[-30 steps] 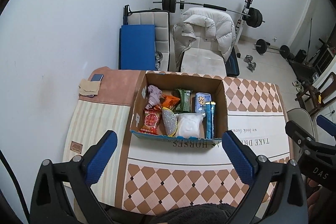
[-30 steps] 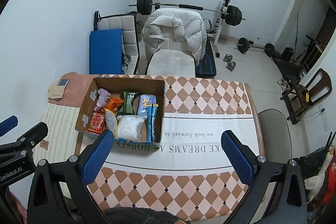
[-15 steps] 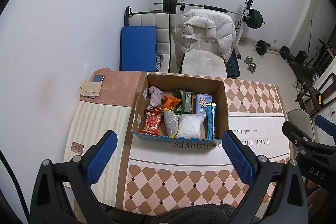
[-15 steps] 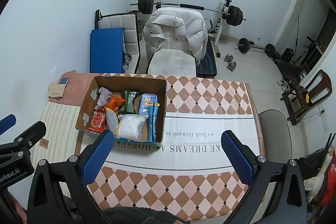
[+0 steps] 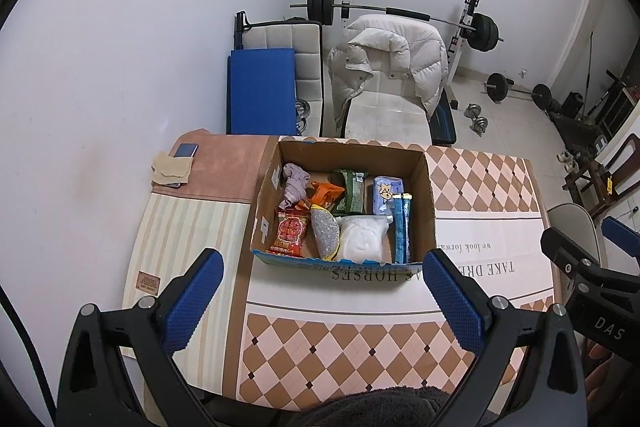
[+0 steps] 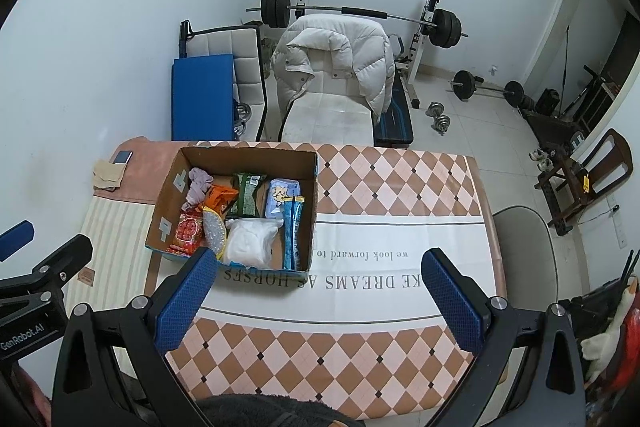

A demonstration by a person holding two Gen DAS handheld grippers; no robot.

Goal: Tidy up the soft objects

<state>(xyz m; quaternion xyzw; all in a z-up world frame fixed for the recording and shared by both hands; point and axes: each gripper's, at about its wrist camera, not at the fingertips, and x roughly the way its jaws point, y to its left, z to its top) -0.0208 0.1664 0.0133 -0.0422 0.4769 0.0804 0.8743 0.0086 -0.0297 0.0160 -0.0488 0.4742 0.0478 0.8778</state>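
An open cardboard box [image 5: 428, 195] [image 6: 168, 195] stands on the table. It holds a purple cloth [image 5: 294, 183], a red snack packet [image 5: 290, 231], an orange packet [image 5: 326, 193], a green packet [image 5: 354, 189], a white soft bag [image 5: 362, 239], a blue pouch [image 5: 386, 189] and a blue tube pack [image 5: 401, 227]. My left gripper [image 5: 322, 301] is open and empty, high above the table's near side. My right gripper [image 6: 320, 301] is open and empty, above the table to the right of the box.
A phone [image 5: 186, 150] and a beige cloth [image 5: 171, 169] lie at the table's far left corner. Behind the table are a chair with a white jacket [image 5: 390, 67], a blue mat [image 5: 262, 91] and a barbell rack [image 5: 400, 13]. A grey chair [image 6: 524, 247] stands on the right.
Both grippers have drifted slightly; the box sits a little lower in both views. Nothing was taken hold of or let go.
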